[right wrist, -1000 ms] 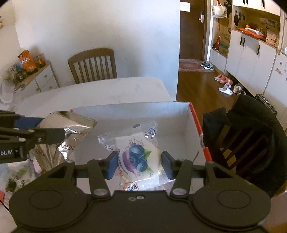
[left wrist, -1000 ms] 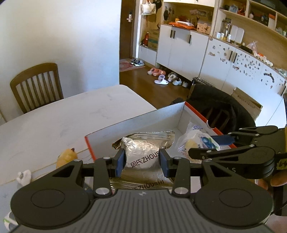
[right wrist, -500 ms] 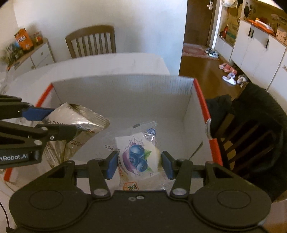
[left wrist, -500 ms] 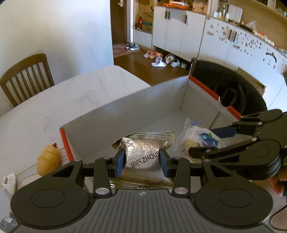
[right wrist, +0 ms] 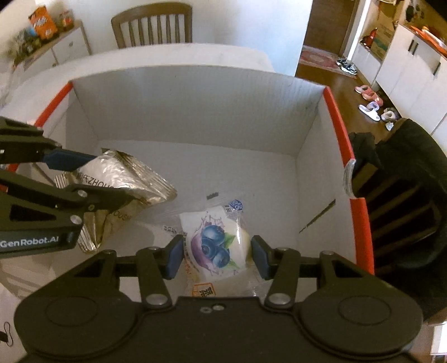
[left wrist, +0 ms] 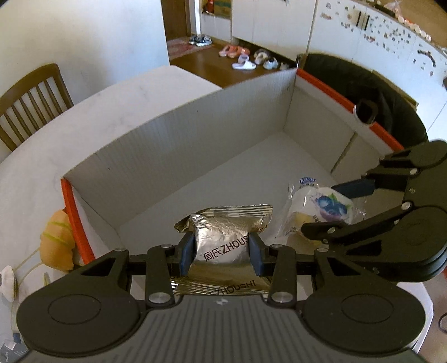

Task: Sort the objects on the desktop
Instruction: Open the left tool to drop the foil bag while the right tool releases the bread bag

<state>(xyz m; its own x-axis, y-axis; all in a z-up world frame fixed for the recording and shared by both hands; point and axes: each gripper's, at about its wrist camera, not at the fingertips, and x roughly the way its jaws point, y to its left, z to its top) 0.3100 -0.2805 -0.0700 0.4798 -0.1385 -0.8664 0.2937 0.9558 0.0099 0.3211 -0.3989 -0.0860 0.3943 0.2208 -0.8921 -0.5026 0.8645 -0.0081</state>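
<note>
Inside the white cardboard box (right wrist: 195, 111) with orange-red rims, both grippers hang side by side, each pointing steeply down toward the box floor. The left gripper (left wrist: 220, 250) has its blue pads pressed against the sides of a silver foil snack packet (left wrist: 223, 237) printed with "ZHOUSHI"; the jaws stand narrowly apart, closed on the packet, whose crimped top edge sticks out just beyond the fingertips. From the right wrist view the same packet (right wrist: 123, 178) hangs in that gripper (right wrist: 92, 178) above the box floor, to the left of the right tool. The right gripper (right wrist: 218, 252) clamps a clear-wrapped blueberry pastry (right wrist: 215, 245) between its blue pads, jaws a little wider than the left pair, the wrapper's end reaching forward past the fingertips. In the left wrist view this pastry (left wrist: 321, 206) sits in the right gripper (left wrist: 340, 206) just to the right of the foil packet, the two packets near but apart. Outside the box wall, left of the left gripper, a croissant-shaped toy (left wrist: 57, 243) lies on the pale table (left wrist: 83, 125). A wooden chair (right wrist: 152, 23) stands beyond the table's far edge.
</note>
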